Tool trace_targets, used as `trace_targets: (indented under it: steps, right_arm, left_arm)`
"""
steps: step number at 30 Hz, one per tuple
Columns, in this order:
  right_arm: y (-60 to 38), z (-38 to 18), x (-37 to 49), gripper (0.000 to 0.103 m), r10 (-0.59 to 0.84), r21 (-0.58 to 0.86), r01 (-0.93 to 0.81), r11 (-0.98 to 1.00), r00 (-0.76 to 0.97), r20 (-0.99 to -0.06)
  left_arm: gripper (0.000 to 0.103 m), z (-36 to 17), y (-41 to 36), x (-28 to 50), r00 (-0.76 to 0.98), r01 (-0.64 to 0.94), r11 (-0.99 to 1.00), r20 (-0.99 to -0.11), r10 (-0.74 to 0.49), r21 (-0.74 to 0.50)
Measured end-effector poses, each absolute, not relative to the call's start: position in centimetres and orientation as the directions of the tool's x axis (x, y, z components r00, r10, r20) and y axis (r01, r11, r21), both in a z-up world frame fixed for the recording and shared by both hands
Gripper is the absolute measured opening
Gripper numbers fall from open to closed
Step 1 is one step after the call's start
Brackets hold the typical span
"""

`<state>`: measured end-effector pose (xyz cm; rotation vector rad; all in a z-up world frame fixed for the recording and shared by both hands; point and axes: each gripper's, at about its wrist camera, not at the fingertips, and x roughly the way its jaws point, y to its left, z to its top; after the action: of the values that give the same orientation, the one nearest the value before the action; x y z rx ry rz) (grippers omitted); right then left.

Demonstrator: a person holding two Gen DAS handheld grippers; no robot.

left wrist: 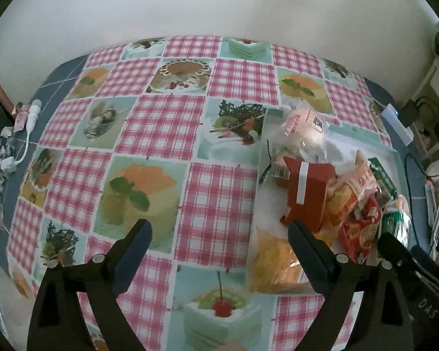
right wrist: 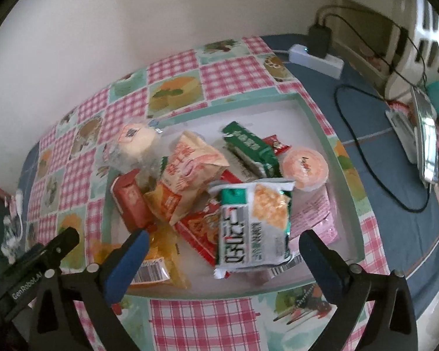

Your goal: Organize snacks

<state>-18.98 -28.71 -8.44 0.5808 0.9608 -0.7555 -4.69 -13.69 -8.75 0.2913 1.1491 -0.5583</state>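
A pale green tray (right wrist: 330, 134) with a white floor holds a heap of snacks. In it lie a red box (right wrist: 131, 201), a wrapped round bun (right wrist: 136, 140), a peach bag (right wrist: 190, 163), a green packet (right wrist: 248, 149), an orange jelly cup (right wrist: 304, 169) and a yellow packet (right wrist: 161, 251). My right gripper (right wrist: 224, 237) is open over the tray's near side. A white and green cracker packet (right wrist: 254, 225) lies between its fingers, untouched. My left gripper (left wrist: 219, 228) is open over the checked tablecloth (left wrist: 161, 122), left of the tray (left wrist: 392, 149). Its right finger is near the red box (left wrist: 307, 193).
A white power strip (right wrist: 316, 57) with a black plug and trailing cables lies on the blue tabletop right of the tray. A phone (right wrist: 427, 137) and small items crowd the far right edge. A white cable (left wrist: 29, 117) lies at the table's left edge. A wall stands behind.
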Motion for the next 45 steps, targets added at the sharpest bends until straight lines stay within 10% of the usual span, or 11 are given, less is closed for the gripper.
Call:
trace_targets:
  steps: [45]
  right_arm:
    - [-21.8, -6.1, -23.2, 0.103, -0.425, 0.001, 0.761, 0.649, 0.364, -0.829]
  left_arm:
    - [0.094, -7.5, -6.5, -7.5, 0.382, 0.515, 0.857, -0.898, -0.219, 0.01]
